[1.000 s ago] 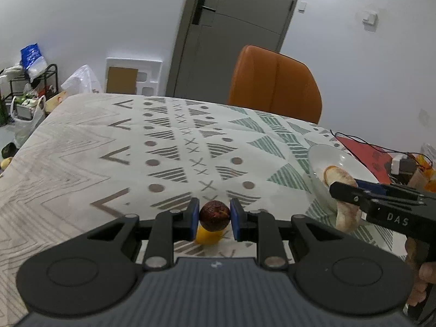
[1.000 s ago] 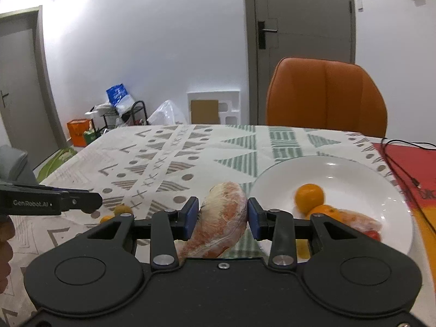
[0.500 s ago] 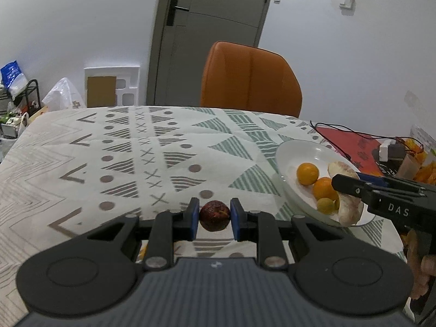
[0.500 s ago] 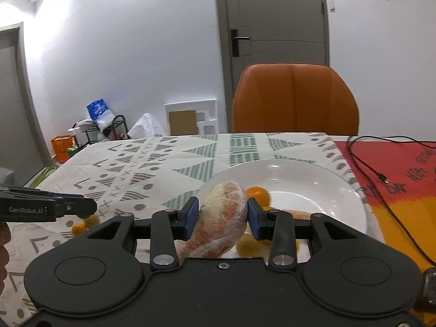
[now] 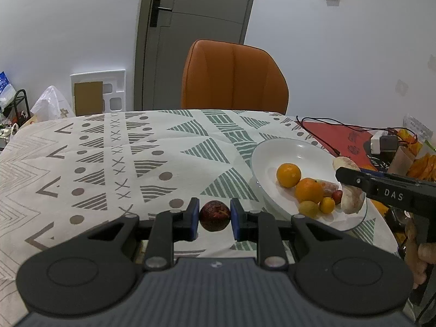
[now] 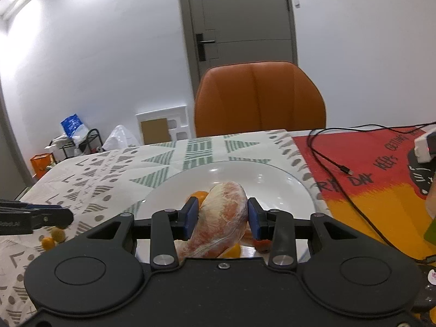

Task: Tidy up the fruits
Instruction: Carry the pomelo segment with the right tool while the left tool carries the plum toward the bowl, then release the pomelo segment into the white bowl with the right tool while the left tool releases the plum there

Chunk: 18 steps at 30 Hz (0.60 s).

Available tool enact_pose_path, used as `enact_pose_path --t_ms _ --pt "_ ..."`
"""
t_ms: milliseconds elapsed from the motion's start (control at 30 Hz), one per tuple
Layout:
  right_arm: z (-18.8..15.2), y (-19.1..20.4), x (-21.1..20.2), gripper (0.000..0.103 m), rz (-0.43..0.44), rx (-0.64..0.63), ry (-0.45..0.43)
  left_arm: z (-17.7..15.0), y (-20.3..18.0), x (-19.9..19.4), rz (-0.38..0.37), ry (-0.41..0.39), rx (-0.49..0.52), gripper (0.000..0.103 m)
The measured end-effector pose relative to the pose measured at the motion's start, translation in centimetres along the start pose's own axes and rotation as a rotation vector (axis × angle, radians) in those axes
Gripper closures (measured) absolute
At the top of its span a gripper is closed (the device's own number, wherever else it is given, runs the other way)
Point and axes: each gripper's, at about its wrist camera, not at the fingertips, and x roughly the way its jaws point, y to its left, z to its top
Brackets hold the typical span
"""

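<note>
Both carried rightward since earlier frame. Right hand-held gripper (image 6: 220, 219) clamped on plastic-wrapped pink-white fruit wedge (image 6: 218, 218) over white ceramic plate (image 5: 288, 152); left hand-held gripper (image 5: 214, 216) pinching dark wrinkled round fruit (image 5: 214, 215) above tabletop. Risk: dropped wedge scattering plated oranges (image 5: 288, 175).

Plate's (image 6: 286, 182) fruit mostly behind right gripper (image 6: 221, 219)

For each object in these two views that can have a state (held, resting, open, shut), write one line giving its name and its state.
Left gripper: shut on the dark round fruit.
Right gripper: shut on the peeled pomelo wedge, held over the white plate.
White plate: on the table, holding fruit.
Two oranges: resting in the plate.
Door: shut.
Orange chair: pushed up to the table.
</note>
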Motion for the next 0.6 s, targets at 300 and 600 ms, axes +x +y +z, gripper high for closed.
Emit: enact_pose_path --t_ms 300,600 --pt "-0.1 -2.3 0.2 0.055 -0.066 0.065 -0.032 0.4 -1.3 0.8 0.005 0.008 0.024 0.080" --pt "-1.3 -2.9 -1.7 0.044 -0.030 0.060 0.002 1.1 -3.6 1.6 -0.017 -0.005 0.062 0.080"
